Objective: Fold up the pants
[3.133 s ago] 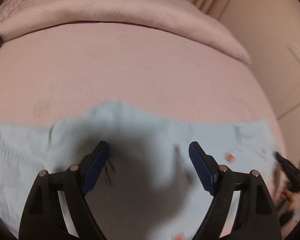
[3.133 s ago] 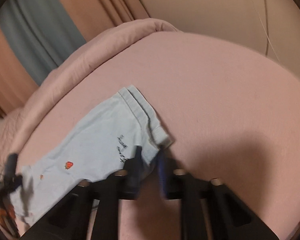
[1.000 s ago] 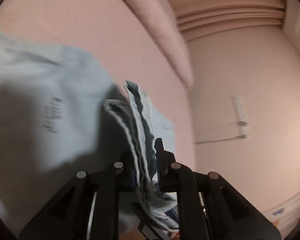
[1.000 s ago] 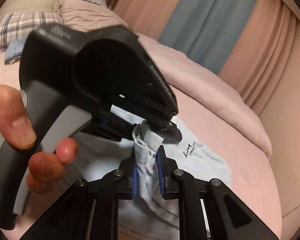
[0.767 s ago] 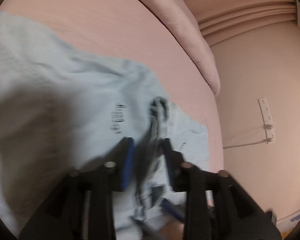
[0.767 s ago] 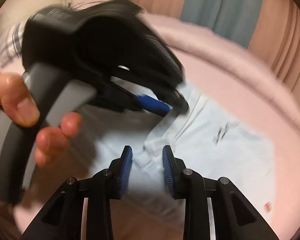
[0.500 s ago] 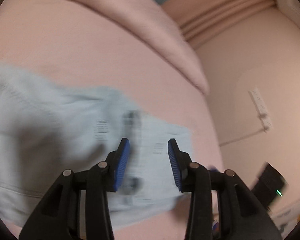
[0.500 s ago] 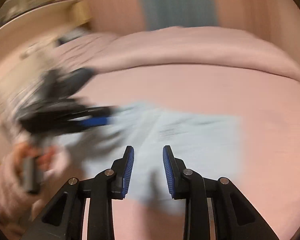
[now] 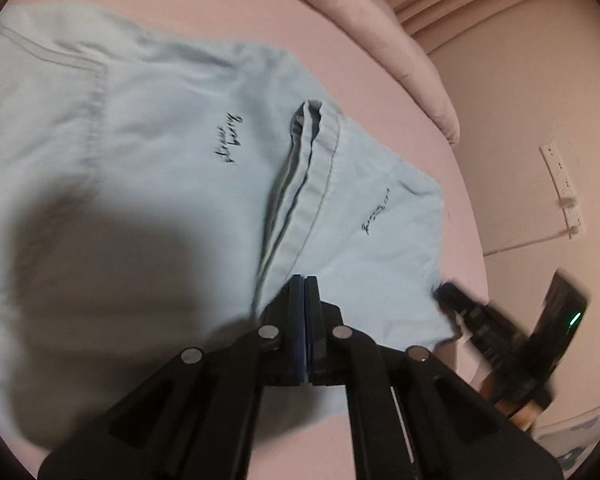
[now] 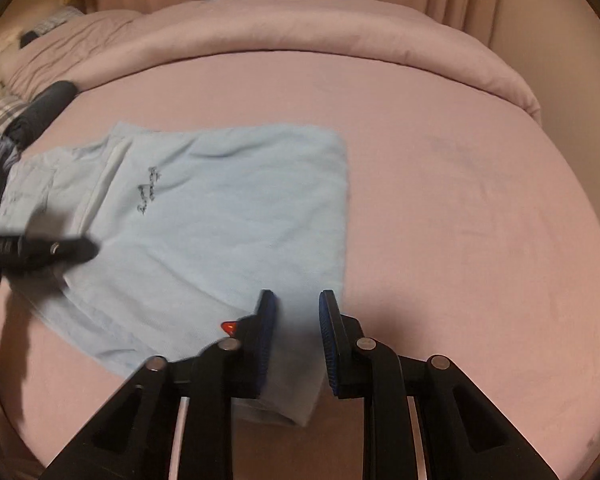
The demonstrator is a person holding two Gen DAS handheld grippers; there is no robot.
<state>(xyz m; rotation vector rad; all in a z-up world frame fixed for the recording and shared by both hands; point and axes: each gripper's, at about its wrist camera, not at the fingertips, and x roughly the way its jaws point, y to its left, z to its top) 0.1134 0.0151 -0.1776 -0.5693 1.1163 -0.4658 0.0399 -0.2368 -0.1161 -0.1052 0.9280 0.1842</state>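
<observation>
From the left wrist, the pale blue pants lie folded on the pink bed, spread from the upper left down toward the lower right. Two small lines of dark script show on the cloth, one on each side of a raised fold with hem seams that runs down the middle toward the camera. The left gripper sits low over the near part of the pants with its blue pads pressed flat together; no cloth shows between them, so it is clenched on nothing. A dark shadow covers the lower left of the pants. At the right edge, the right gripper shows blurred, its tip at the near right corner of the pants. A rolled pink duvet runs along the far side of the bed, and a power strip hangs on the wall beyond. From the right wrist, the pants lie flat in a rough rectangle on the bed, left of centre, with the script facing up and a small red patch near the closest edge. The right gripper hovers over the near right corner of the pants, its jaws released with a clear gap between the blue pads and cloth visible below that gap. The left gripper shows blurred at the left, its tip over the left part of the pants. The duvet lies across the far side.
</observation>
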